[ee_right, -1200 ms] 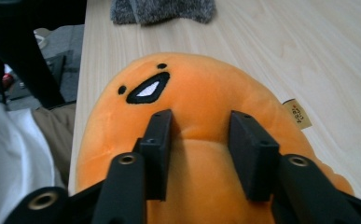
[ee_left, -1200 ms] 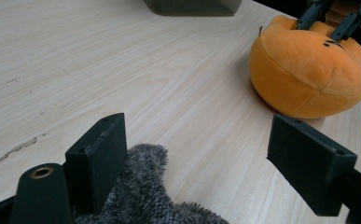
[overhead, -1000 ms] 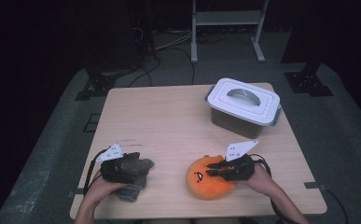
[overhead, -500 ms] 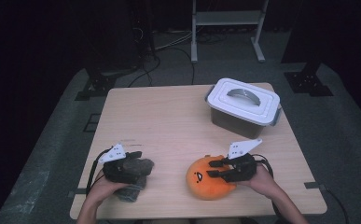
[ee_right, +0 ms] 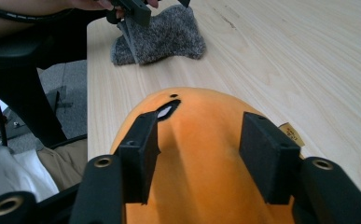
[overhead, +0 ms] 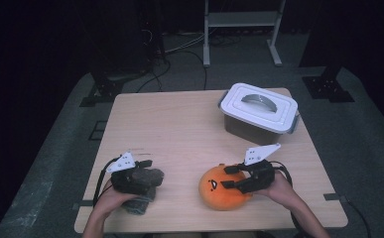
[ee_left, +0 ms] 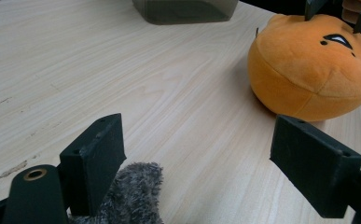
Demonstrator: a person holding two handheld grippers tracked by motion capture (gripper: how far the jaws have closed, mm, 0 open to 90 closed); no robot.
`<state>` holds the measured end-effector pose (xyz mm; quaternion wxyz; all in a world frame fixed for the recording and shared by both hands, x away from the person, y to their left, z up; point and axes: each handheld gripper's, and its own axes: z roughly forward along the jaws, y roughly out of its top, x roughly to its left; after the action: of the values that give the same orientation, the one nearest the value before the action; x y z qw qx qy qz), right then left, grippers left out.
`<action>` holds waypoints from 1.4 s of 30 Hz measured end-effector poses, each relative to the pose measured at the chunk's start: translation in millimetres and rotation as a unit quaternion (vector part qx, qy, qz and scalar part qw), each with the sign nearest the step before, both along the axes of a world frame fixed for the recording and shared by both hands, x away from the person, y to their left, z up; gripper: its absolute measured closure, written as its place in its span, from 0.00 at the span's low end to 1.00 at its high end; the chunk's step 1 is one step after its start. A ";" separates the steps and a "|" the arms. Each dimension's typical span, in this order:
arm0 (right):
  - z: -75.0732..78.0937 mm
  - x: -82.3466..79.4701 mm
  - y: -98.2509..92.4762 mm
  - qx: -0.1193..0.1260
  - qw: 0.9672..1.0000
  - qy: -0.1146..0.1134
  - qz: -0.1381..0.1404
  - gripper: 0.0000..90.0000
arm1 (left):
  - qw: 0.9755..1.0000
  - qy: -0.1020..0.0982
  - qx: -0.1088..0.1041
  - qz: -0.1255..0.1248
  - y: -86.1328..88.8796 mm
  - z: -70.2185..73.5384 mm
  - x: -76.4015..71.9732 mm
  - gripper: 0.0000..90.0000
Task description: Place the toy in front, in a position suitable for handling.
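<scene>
Orange plush ball sits near the counter's front edge, the right tool, jaws just opening, letting go of it, while the left tool hangs released over the grey fuzzy cloth, likely next to grasp.

Your soft toy is orange with small black face marks; the fuzzy cloth is speckled grey. Both tools are black. The tabletop is pale wood grain; the box is grey, white-lidded.
</scene>
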<state>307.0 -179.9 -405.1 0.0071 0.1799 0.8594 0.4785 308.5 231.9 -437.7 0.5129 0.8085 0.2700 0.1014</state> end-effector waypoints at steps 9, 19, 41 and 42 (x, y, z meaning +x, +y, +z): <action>7.7 4.9 -4.9 0.010 1.000 0.000 -0.008 0.43 | 1.000 -0.010 0.002 -0.001 -3.3 3.0 -0.9 0.18; 23.1 19.4 -17.6 0.002 0.999 -0.001 -0.032 0.36 | 1.000 -0.012 0.001 -0.003 -3.4 3.4 -0.8 0.17; 67.3 76.1 -58.3 -0.061 0.994 -0.031 -0.084 0.28 | 1.000 -0.020 -0.012 0.004 -6.7 9.0 -1.5 0.13; 68.4 77.8 -58.8 -0.064 0.994 -0.032 -0.086 0.28 | 1.000 -0.021 -0.009 0.005 -6.9 8.9 -1.8 0.13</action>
<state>384.7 -238.7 -336.7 0.0872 0.2373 0.8688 0.4258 306.7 225.0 -428.7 0.5254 0.8001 0.2642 0.1182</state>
